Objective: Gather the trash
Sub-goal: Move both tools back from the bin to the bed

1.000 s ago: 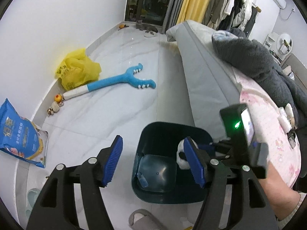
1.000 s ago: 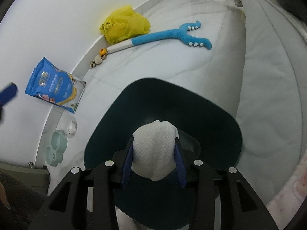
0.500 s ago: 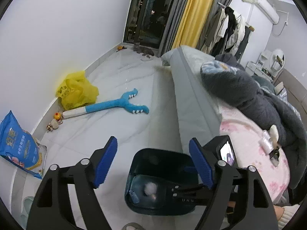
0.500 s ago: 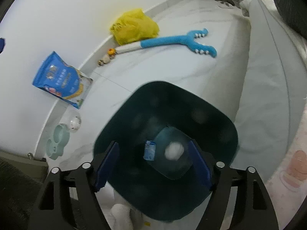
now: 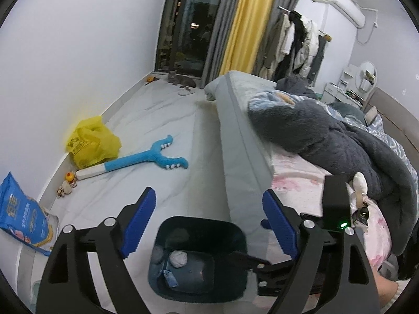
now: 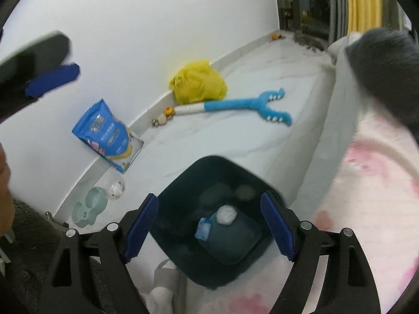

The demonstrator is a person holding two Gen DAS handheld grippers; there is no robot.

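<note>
A dark teal trash bin stands on the floor beside the bed. Inside it lie a white crumpled wad and a small blue wrapper. My left gripper hangs above the bin, its jaws opening with nothing between them. In the right wrist view, the bin sits below my right gripper, whose jaws are also opening and hold nothing. The wad and the wrapper rest on the bin's bottom. A blue pad of the left gripper shows blurred at the upper left.
A yellow plastic bag, a blue plush toy and a blue pouch lie along the wall. The bed carries a grey blanket on a pink sheet. A cat lies by the glass door. A green pet bowl sits near the wall.
My right gripper opened and let go of the white wad, which dropped into the bin. Both grippers rose above the bin. The left jaws widened.
</note>
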